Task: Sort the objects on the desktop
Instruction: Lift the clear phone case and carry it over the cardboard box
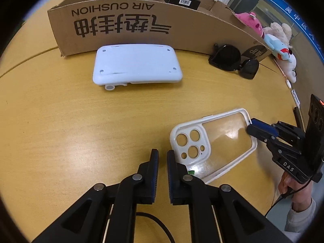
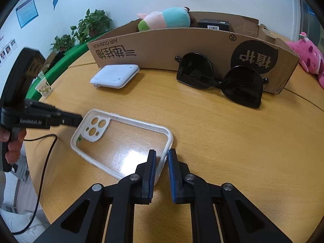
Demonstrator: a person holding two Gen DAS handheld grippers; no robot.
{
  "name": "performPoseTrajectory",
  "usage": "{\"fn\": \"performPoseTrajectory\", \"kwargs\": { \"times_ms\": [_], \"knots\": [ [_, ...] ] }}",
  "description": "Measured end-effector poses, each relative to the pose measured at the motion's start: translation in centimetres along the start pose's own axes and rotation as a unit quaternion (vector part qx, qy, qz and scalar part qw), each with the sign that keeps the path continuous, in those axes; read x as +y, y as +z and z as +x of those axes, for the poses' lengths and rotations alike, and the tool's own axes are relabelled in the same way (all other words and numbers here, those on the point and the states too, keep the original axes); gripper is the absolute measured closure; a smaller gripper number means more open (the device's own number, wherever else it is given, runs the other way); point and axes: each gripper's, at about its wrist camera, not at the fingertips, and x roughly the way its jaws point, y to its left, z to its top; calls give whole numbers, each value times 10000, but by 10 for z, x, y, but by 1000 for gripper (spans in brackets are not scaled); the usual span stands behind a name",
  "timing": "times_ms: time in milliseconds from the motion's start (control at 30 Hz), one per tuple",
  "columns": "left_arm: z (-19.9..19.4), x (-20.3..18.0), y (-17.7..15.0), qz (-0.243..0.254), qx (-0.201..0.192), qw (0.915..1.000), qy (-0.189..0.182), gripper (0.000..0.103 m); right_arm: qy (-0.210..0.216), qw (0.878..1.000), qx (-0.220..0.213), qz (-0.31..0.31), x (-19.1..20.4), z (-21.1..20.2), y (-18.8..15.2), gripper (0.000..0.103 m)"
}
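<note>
A: Start nearest. What are the 2 tools doing?

B: The left gripper (image 1: 162,158) has its jaws a narrow gap apart with nothing between them, its right finger just against the camera-cutout end of the phone case (image 1: 212,141). The right gripper (image 2: 162,158) straddles the opposite short edge of that case (image 2: 121,141); the white rim sits between its blue pads, but a gap shows on the right side, so the jaws are parted, not clamped.

A: And the case itself?

B: It lies flat on the wooden table (image 1: 60,131), clear back with white rim, between the 2 tools.

A: Farther on?

B: A white rounded device (image 1: 136,64) lies to the left, near the cardboard box (image 1: 141,30). To the right, black sunglasses (image 2: 220,81) lean against the box's front wall.

A: Inside the box?

B: A pastel plush toy (image 2: 168,19) and a small black carton (image 2: 213,24). A pink plush (image 2: 309,58) sits at the box's far right end.
</note>
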Motion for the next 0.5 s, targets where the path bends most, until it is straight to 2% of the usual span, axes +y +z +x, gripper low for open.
{"fn": "performPoseTrajectory", "kwargs": {
  "times_ms": [133,200,267,333,400,500],
  "knots": [
    [-6,8,-3,-319,75,9991,-286,95,-36,10000,-34,29,0,-1,-1,93],
    [-11,9,-4,-391,48,9983,-421,90,-46,10000,-33,2,1,0,-1,94],
    [-14,6,-4,-396,50,9976,-560,81,-59,10000,-43,24,1,0,-1,94],
    [-10,0,-4,-314,84,9980,-545,72,-90,9999,-43,39,2,0,0,94],
    [-3,-4,-3,-289,184,9984,-460,73,-130,9999,-39,56,4,0,0,94],
    [2,-7,-4,-273,185,9984,-453,84,-132,9999,-33,62,6,1,0,94]
  ]
}}
